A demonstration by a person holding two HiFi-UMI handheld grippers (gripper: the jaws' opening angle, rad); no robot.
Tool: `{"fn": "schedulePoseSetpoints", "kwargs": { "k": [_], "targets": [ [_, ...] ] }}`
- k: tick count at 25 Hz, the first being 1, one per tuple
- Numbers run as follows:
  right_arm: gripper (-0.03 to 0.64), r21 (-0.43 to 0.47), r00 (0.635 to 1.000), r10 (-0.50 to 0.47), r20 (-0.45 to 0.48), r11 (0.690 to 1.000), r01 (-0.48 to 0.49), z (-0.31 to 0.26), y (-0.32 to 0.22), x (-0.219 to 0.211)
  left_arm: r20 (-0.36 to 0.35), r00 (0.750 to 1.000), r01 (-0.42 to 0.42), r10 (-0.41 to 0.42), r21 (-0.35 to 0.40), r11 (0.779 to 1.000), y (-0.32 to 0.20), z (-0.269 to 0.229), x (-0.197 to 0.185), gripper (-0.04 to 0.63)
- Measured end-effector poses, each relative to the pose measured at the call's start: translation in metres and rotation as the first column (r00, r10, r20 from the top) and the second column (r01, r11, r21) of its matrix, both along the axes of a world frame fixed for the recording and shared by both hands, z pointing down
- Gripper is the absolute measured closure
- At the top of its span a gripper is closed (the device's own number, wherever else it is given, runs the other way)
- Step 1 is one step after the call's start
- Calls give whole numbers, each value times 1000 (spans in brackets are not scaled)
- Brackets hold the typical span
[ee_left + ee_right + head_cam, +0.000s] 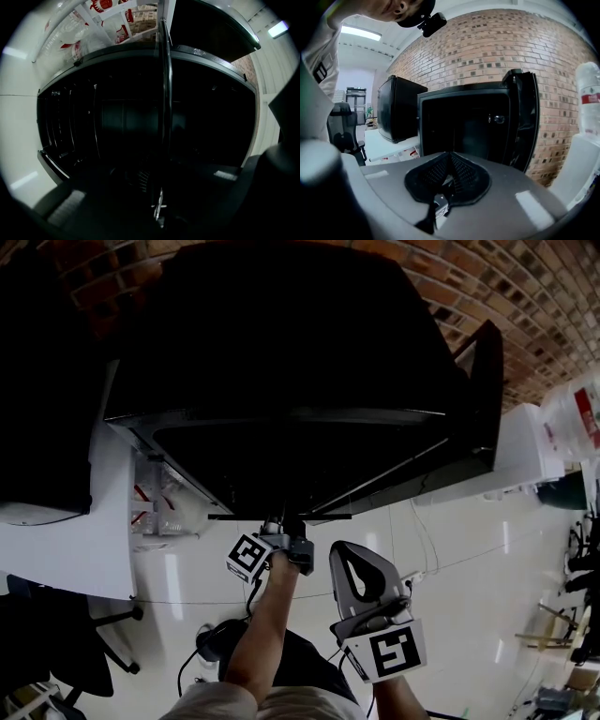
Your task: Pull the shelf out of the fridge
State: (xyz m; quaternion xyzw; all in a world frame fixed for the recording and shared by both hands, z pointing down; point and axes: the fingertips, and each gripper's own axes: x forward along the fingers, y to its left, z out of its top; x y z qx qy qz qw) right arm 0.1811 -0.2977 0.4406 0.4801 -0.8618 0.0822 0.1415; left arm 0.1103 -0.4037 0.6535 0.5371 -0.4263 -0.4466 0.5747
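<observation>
The hand-held gripper (158, 202) pinches the thin shelf (165, 93) edge-on.

We find no readable text, brand or number anywhere. Right of the fridge (464, 122), a clear bottle (589, 89) carries a red label, print too small to read. Left of the fridge, under the counter (56, 549), clear packs (155, 507) show red-and-white printing, also illegible. In front of the fridge, the left marker cube (248, 556) and the right marker cube (394, 652) bear black-and-white square patterns, no letters.
</observation>
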Motion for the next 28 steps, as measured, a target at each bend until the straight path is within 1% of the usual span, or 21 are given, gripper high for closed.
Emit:
{"fn": "schedulePoseSetpoints", "kwargs": {
  "k": [4, 9, 13, 16, 19, 21, 24, 28],
  "targets": [
    [612, 9, 1000, 15, -22, 1000, -15, -3, 7, 8, -24, 999, -40, 40, 23, 999, 25, -13, 2, 591],
    [612, 6, 999, 34, -10, 999, -34, -10, 19, 7, -65, 994, -82, 85, 40, 996, 59, -33, 1, 591],
    [612, 1, 1000, 30, 3, 1000, -30, -16, 29, -1, -21, 990, -135, 137, 64, 989, 82, -47, -4, 591],
    [612, 10, 1000, 11, -2, 1000, -11, -20, 40, -7, -20, 984, -175, 177, 75, 982, 99, -60, -5, 589],
    [612, -1, 1000, 6, 11, 1000, -6, -21, 54, -12, -10, 976, -215, 217, 101, 971, 120, -77, -7, 589],
    [612, 1, 1000, 1, 9, 1000, -1, -20, 61, -12, -11, 970, -239, 241, 104, 965, 134, -86, -10, 589],
    [612, 0, 1000, 4, 20, 1000, -4, -25, 72, -13, -4, 959, -279, 282, 123, 952, 154, -106, -19, 588],
    [612, 33, 1000, 3, 29, 999, -4, -46, 82, -16, 40, 946, -323, 320, 162, 933, 175, -141, -36, 588]
  ]
}}
